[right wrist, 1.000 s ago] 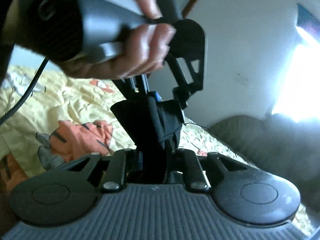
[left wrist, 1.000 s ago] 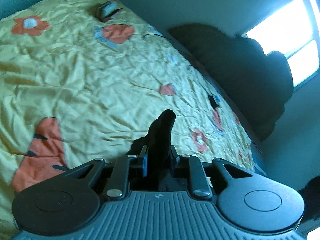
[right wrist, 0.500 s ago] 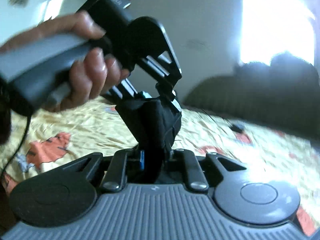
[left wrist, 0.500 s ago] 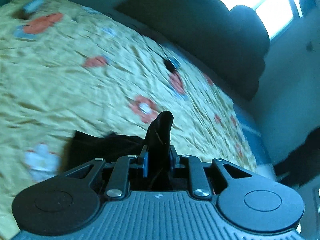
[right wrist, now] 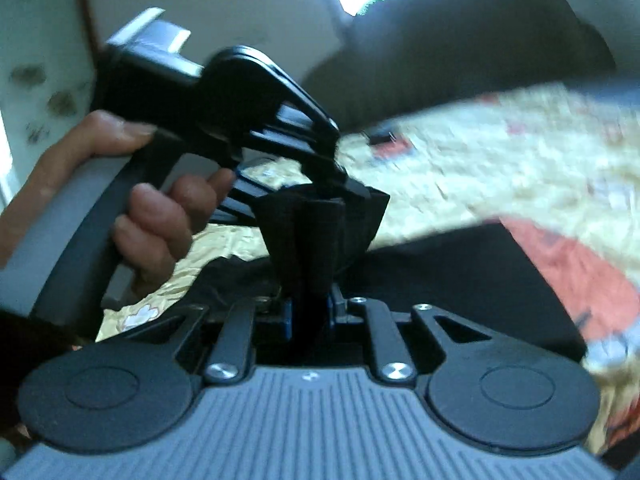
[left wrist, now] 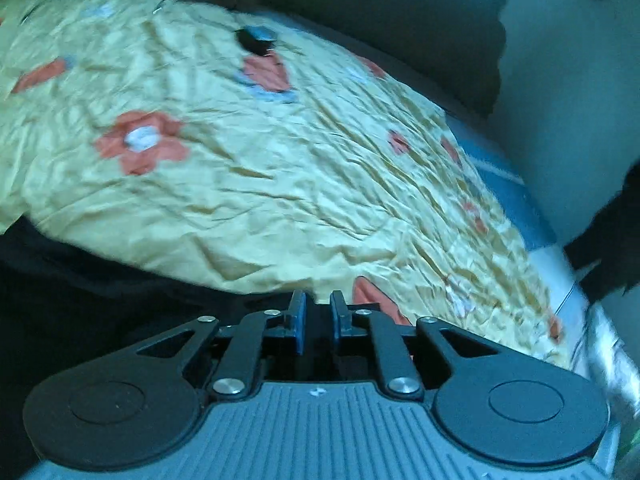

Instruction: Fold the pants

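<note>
The black pants (right wrist: pixel 460 276) lie on the yellow flowered bedspread (left wrist: pixel 280 160), and show dark at the lower left of the left wrist view (left wrist: pixel 80 292). My right gripper (right wrist: pixel 310 312) is shut on a bunched fold of the pants (right wrist: pixel 320 236) that sticks up between its fingers. My left gripper (left wrist: pixel 318 312) has a small gap between its blue pads with no cloth showing between them. In the right wrist view the left gripper (right wrist: pixel 344 184) sits right at the top of that same fold, held by a hand (right wrist: pixel 152 216).
A dark heap (left wrist: pixel 360 12) lies along the far side of the bed against the wall. A small dark object (left wrist: pixel 256 38) lies on the bedspread near the far edge. The bed's blue side (left wrist: pixel 516 200) shows at the right.
The black fold that stood up between my left fingers is gone and the pads have parted. Both grippers have dropped toward the bed and swung; the pants now lie spread on the bedspread.
</note>
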Motion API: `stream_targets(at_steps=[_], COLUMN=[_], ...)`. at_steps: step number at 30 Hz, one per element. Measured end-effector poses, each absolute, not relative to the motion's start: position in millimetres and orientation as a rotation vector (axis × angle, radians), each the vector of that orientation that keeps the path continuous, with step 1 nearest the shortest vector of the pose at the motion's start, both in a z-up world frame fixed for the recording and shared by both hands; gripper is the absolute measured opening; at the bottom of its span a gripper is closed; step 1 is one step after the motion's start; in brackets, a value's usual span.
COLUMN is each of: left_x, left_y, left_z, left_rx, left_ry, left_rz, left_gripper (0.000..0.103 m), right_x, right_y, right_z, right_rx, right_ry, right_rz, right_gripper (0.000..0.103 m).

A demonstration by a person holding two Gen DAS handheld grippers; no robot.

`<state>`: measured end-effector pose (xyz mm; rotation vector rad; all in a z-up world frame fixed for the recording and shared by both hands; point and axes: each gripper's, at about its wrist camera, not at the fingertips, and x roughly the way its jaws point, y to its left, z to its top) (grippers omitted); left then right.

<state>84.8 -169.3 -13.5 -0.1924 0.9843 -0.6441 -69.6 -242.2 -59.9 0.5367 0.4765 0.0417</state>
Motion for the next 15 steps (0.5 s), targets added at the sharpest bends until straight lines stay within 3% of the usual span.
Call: stream_targets(at_steps=[6, 15], left_x=[77, 68], left_y=[-197, -165], left_z=[-13, 4], left_rx=[-0.106, -0.042], left_ry=[0.929, 0.799], left_rz=[-0.638, -0.593], left_gripper=[0.013, 0.013], right_x=[-79, -99], right_y=[-263, -289], right_z=[-84, -90], right_rx=[0.627, 0.652], right_ry=[0.492, 0.464], right_rz=[0.027, -0.039], right_gripper=[0.015, 0.015])
